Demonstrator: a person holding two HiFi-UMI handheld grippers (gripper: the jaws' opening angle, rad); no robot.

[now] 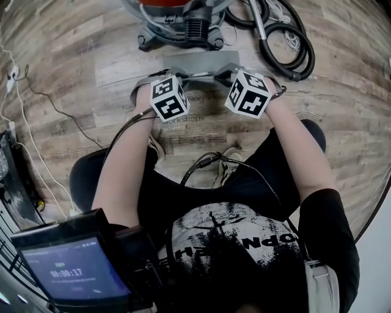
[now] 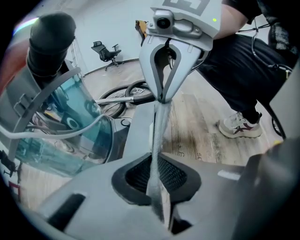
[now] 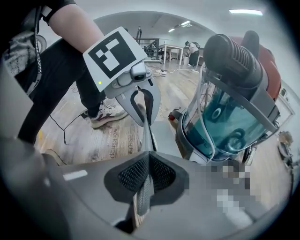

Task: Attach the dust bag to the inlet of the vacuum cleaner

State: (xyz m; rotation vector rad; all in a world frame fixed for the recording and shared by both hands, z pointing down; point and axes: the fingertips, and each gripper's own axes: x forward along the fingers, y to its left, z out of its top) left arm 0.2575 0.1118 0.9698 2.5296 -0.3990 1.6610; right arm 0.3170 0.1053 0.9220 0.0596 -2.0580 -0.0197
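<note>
Flat grey fabric dust bag (image 1: 192, 62) was held off the floor, stretched between the two grippers, directly in front of the seated person. In both gripper views it appeared edge-on as a thin grey strip.

Left gripper (image 2: 157, 180): jaws clamped on the bag's edge, with the strip pinched between the black textured pads. Right gripper (image 3: 147, 173): jaws pressed together on the opposite edge of the same bag. The two grippers faced one another across the bag, each visible in the other's view.

Vacuum cleaner (image 1: 177, 18), with a red top and a translucent teal canister, stood on the floor at 12 o'clock from the bag in the head view, close but apart from it. Its black corrugated hose (image 1: 292, 46) lay coiled at 2 o'clock from the bag.

The wood-plank floor (image 1: 73, 61) lay beneath everything. A white sneaker (image 2: 239, 125) rested on it at 6 o'clock from the bag. A thin white cable (image 1: 24, 143) trailed across the planks at 8 o'clock. A black office chair (image 2: 107, 50) stood far off.
</note>
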